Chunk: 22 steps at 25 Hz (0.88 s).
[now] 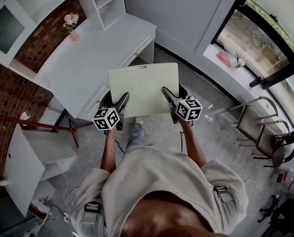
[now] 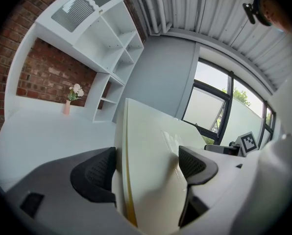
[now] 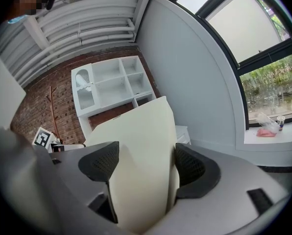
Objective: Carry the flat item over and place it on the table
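Observation:
A flat cream-white panel hangs level in the air between both grippers, over the grey floor just off the white desk. My left gripper is shut on the panel's near left edge, and my right gripper is shut on its near right edge. In the left gripper view the panel stands edge-on between the black pads, with a yellowish seam along its rim. The right gripper view shows the same panel clamped between its pads.
A small vase of flowers stands at the desk's back by the brick wall, beside white shelving. A chair sits to the right near the window sill. A low white cabinet is at the left.

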Each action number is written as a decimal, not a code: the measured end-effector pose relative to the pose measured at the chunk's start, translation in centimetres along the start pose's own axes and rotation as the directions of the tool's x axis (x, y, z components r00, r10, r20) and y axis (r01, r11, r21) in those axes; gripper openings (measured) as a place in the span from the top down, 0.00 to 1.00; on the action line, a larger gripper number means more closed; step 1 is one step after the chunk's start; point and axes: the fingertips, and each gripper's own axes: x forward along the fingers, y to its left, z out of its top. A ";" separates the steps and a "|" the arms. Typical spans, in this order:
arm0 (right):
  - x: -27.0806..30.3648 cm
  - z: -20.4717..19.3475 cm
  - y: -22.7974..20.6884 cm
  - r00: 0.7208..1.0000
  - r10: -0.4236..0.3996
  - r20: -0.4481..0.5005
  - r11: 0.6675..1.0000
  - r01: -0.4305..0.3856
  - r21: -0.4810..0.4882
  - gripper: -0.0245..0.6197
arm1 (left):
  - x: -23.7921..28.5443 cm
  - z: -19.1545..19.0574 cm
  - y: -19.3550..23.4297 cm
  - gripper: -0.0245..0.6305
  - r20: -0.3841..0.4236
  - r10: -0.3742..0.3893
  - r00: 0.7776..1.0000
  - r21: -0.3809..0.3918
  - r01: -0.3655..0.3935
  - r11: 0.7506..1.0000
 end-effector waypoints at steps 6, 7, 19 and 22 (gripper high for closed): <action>4.1 2.6 -1.9 0.999 -0.041 0.023 0.999 0.041 0.002 0.38 | 5.0 3.1 2.2 0.34 -0.006 -0.042 0.999 0.015 0.042 0.999; 4.8 3.2 -2.2 0.999 -0.047 0.025 0.999 0.047 0.001 0.38 | 5.9 3.7 2.5 0.34 -0.006 -0.048 0.999 0.016 0.048 0.999; 16.5 8.0 -3.3 0.997 -0.075 0.019 0.997 0.075 -0.011 0.38 | 14.0 10.1 10.6 0.34 -0.009 -0.074 0.997 -0.003 0.074 0.997; 19.6 8.7 -3.2 0.997 -0.076 0.014 0.997 0.076 -0.014 0.38 | 15.6 11.2 12.9 0.34 -0.007 -0.075 0.997 -0.011 0.075 0.997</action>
